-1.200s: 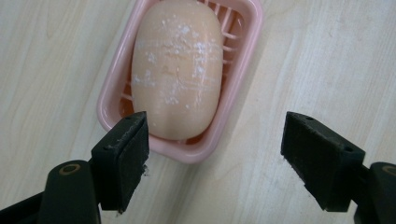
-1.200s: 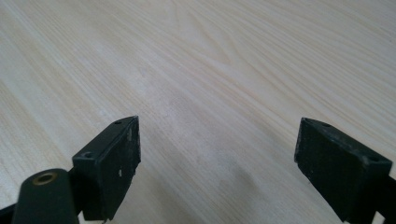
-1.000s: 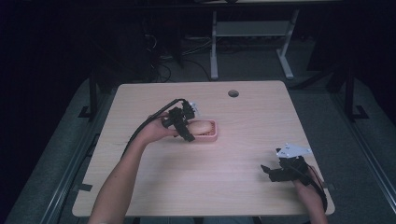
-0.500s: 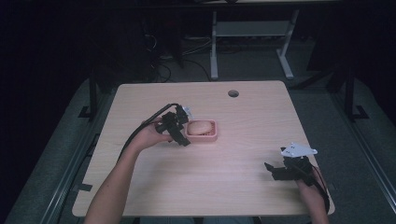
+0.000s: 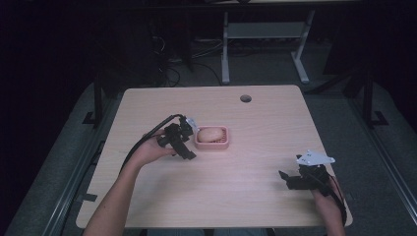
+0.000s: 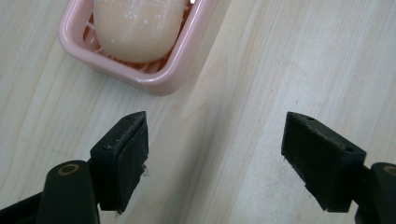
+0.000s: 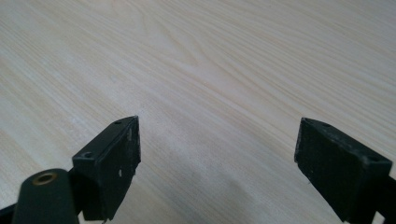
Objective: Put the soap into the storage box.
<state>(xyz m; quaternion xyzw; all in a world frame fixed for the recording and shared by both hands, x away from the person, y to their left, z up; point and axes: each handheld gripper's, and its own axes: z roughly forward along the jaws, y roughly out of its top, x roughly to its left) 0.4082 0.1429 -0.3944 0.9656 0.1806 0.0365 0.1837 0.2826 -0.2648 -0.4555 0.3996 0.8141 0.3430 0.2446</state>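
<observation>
A pink soap dish [image 5: 219,144] [image 6: 159,80] sits mid-table with a pale oval soap bar [image 5: 212,133] [image 6: 137,25] lying in it. My left gripper [image 5: 186,145] [image 6: 215,158] hovers just left of the dish, open, its jaws wide apart over bare wood with nothing between them. In the left gripper view the dish lies ahead and to the left of the jaws. My right gripper [image 5: 287,178] [image 7: 217,163] rests near the table's front right corner, open and empty, over plain wood.
The light wooden table [image 5: 246,187] has a round cable hole [image 5: 245,98] near its far edge. A black cable [image 5: 147,135] trails from the left gripper. Beyond the table stand a white desk frame [image 5: 260,34] and dark floor cables.
My left gripper has drawn back to the left, away from the soap dish, leaving dish and soap in place. The right gripper has shifted slightly toward the front edge.
</observation>
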